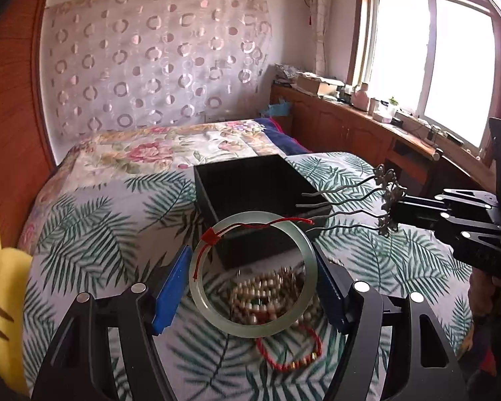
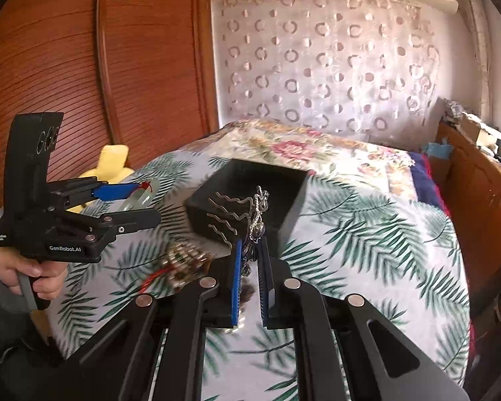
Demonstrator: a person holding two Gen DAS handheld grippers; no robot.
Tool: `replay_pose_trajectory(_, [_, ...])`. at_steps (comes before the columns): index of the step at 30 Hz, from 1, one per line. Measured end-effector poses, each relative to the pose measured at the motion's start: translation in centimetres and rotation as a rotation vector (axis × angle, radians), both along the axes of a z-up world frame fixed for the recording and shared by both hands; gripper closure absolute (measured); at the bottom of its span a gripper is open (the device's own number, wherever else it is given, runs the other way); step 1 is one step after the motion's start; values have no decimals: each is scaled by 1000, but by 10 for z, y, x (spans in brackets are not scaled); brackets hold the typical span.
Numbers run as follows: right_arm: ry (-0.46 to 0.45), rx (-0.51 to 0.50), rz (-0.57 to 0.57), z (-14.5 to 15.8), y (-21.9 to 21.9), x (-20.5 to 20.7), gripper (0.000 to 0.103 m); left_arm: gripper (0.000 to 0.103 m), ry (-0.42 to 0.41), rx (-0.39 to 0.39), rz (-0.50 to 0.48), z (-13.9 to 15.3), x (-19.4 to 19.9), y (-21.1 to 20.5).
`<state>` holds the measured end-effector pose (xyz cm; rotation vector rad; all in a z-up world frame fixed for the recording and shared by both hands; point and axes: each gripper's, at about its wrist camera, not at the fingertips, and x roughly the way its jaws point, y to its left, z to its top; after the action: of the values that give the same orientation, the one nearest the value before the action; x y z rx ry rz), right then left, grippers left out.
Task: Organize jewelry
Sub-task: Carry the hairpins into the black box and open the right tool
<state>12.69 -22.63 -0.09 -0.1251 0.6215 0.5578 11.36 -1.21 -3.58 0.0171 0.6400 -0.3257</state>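
Note:
My left gripper is shut on a pale green jade bangle with a red string, held above the bed just in front of the open black box. My right gripper is shut on a silver hair comb with wavy prongs, held over the box's near edge. The comb and right gripper show at the right of the left wrist view. The left gripper with the bangle shows at the left of the right wrist view. A pile of beaded bracelets and a red cord bracelet lie on the bedspread below the bangle.
The leaf-print bedspread covers the bed. A yellow plush toy sits at the left edge. A wooden wardrobe stands at the left. A wooden cabinet with clutter runs under the window at the right.

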Motion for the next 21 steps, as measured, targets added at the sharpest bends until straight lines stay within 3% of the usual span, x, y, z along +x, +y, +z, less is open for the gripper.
replay_pose_trajectory(9, [-29,-23,-37,6,-13,26,93,36,13,-9,5,7,45,-16])
replay_pose_trajectory(21, [-17,-67,-48,5,-2,66,93,36,87,50,18,-11,96,-35])
